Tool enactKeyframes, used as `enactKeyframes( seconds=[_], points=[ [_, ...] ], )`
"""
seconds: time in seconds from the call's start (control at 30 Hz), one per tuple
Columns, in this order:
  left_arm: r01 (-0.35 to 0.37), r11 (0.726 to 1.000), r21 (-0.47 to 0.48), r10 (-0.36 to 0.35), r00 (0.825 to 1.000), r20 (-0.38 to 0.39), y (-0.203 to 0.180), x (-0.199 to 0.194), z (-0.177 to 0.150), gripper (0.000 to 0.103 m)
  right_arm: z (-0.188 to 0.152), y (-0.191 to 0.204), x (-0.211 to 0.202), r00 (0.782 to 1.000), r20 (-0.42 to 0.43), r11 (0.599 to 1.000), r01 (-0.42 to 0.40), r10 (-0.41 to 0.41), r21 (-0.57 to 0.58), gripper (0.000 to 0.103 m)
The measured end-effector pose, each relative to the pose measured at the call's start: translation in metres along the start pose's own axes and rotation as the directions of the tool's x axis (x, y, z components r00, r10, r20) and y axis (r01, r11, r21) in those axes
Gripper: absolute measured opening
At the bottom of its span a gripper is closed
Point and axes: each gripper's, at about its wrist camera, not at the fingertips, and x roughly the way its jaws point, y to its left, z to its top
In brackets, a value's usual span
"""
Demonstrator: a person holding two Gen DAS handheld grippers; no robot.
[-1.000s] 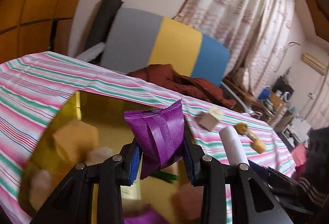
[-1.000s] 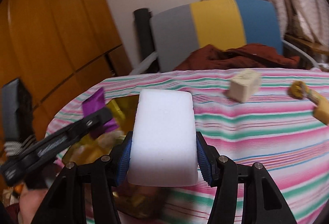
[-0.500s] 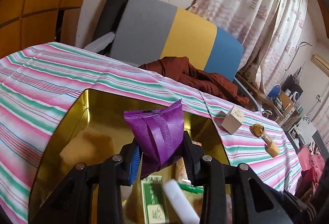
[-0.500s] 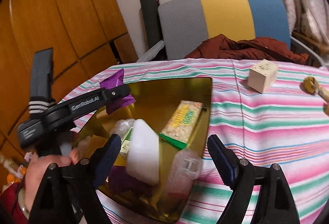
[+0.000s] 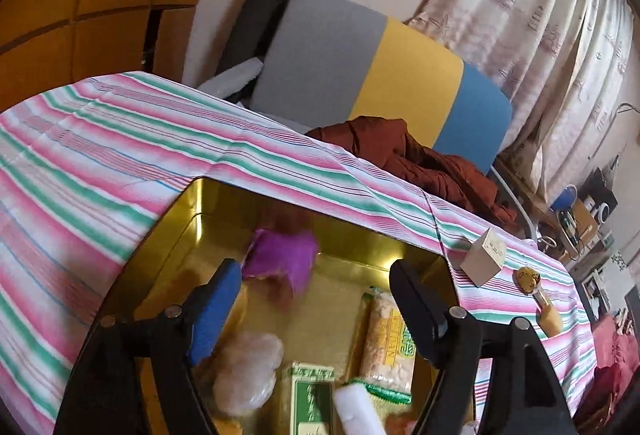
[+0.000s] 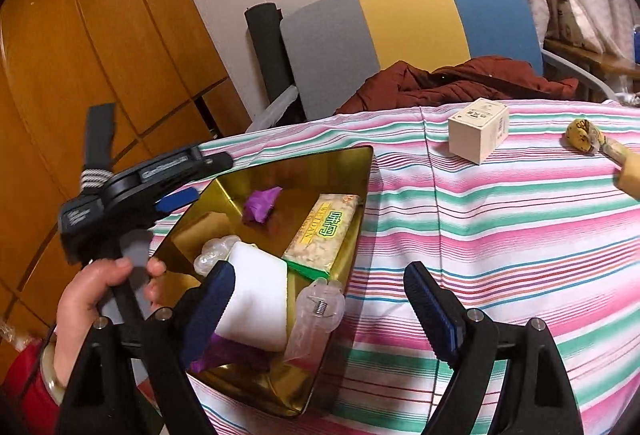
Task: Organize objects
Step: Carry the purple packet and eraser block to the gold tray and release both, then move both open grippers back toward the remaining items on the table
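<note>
Left wrist view. The left hand-held gripper is standing wide apart, gripping nothing, above the gold tin. The tin is sitting on the striped desk. Lying in the tin: a purple packet, blurred, near the far wall; a cracker pack along the right side; a green box at the near edge; a white block beside it; a clear pouch to the left. Sitting on the cloth to the right of the tin: a small carton, then a yellow toy. A chair with a brown garment is standing behind the desk.

Right wrist view. The right hand-held gripper is also spread wide and gripping nothing, hanging over the tin's near corner. The white block is lying inside the tin, just beyond the left finger. The purple packet is resting toward the far end, the cracker pack along the right wall, a clear pouch with a spring at the near right. The left hand-held gripper is hovering open at the tin's left rim, a hand clasping its handle. The carton and the toy are sitting on the desk, well apart from the tin.
</note>
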Motion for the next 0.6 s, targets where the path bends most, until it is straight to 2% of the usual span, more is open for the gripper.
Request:
enactKeyframes(
  seconds=[0.3, 0.43, 0.6],
  points=[
    [-0.023, 0.998, -0.054, 0.025, 0.999, 0.038, 0.006, -0.028, -0.018, 0.078, -0.003, 0.001, 0.000, 1.000, -0.003, 1.000, -0.010, 0.010, -0.001, 0.087],
    [-0.034, 0.999, -0.011, 0.035, 0.998, 0.048, -0.003, -0.037, -0.027, 0.078, -0.004, -0.003, -0.002, 1.000, -0.002, 1.000, -0.008, 0.008, 0.015, 0.087],
    [-0.016, 0.998, 0.060, 0.012, 0.998, 0.061, -0.022, -0.046, -0.036, 0.078, -0.001, -0.007, -0.006, 1.000, 0.012, 1.000, 0.003, -0.003, 0.020, 0.087]
  ],
)
